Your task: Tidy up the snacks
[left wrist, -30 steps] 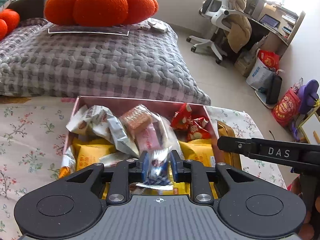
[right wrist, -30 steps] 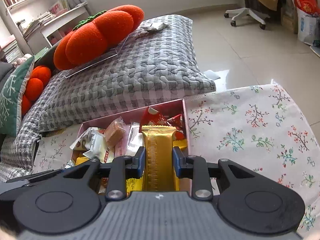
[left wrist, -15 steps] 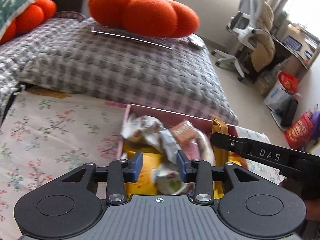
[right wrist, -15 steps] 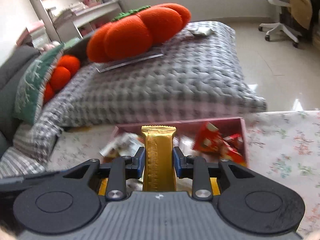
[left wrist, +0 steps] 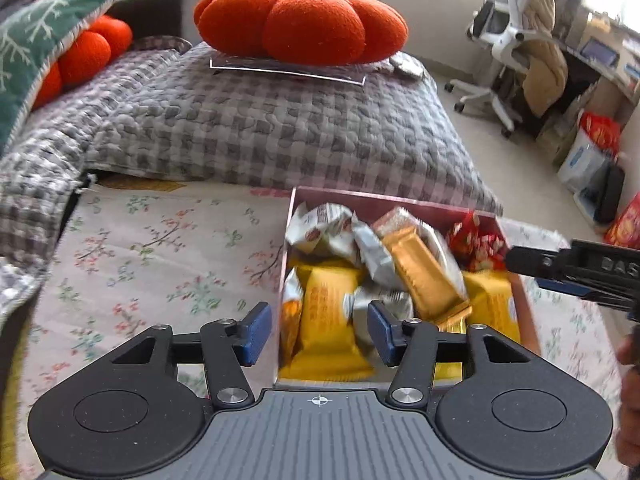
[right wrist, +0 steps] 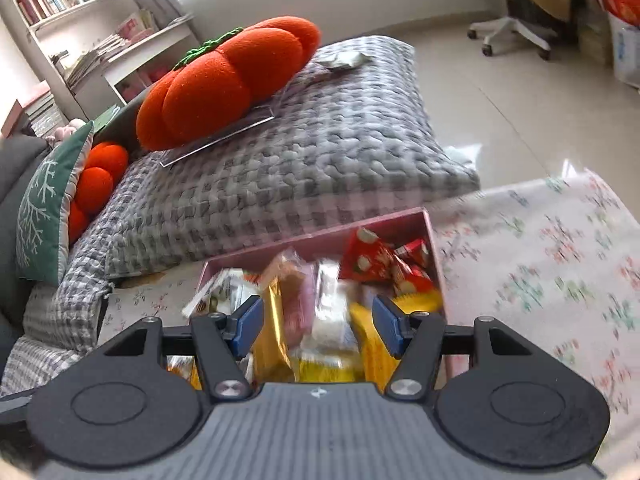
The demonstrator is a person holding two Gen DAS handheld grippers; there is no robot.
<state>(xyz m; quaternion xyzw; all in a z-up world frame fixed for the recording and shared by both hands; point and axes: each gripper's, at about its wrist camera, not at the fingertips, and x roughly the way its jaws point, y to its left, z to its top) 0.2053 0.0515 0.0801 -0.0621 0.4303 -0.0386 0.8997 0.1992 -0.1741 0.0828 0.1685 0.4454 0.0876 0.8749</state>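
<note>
The checked quilt (left wrist: 280,136) and the orange pumpkin cushion (left wrist: 300,24) lie beyond the floral tablecloth (left wrist: 152,264), clear of my work. On that cloth sits the pink box (left wrist: 384,200), heaped with snacks. A second ago I held packets in both tools; now the gold wafer bar (left wrist: 424,272) lies tilted on the pile. My left gripper (left wrist: 318,330) and right gripper (right wrist: 318,326) both gape, released. The heap crowds any further drop.

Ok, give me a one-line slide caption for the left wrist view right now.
Left gripper open and empty above the pink snack box, a gold wrapper lying atop the pile.
</note>
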